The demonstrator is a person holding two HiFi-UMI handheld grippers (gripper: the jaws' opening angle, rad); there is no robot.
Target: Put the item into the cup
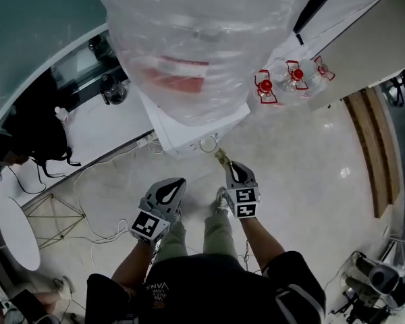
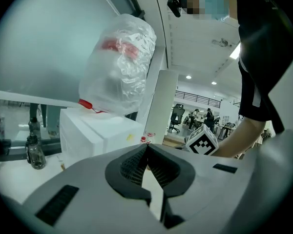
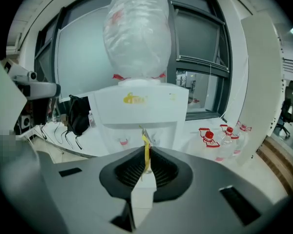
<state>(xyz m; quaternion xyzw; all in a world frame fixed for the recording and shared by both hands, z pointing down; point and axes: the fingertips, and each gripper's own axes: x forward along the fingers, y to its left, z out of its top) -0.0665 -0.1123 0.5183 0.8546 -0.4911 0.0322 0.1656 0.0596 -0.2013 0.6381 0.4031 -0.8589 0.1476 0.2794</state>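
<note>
Ledge (image 3: 191,129): three bottles (image 3: 228,132); right tongs (image 1: 228,167) pinch yellow item (image 3: 146,151).

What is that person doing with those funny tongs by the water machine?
A person stands facing a white water dispenser with a plastic-wrapped bottle on top, holding tongs in each hand. The right tongs are shut on a thin yellowish strip, held up toward the dispenser. The left tongs are shut and empty. The strip is not in any cup yet.

Jug (image 1: 189,39) atop dispenser (image 1: 192,135); bottles (image 1: 291,79) right.
</note>
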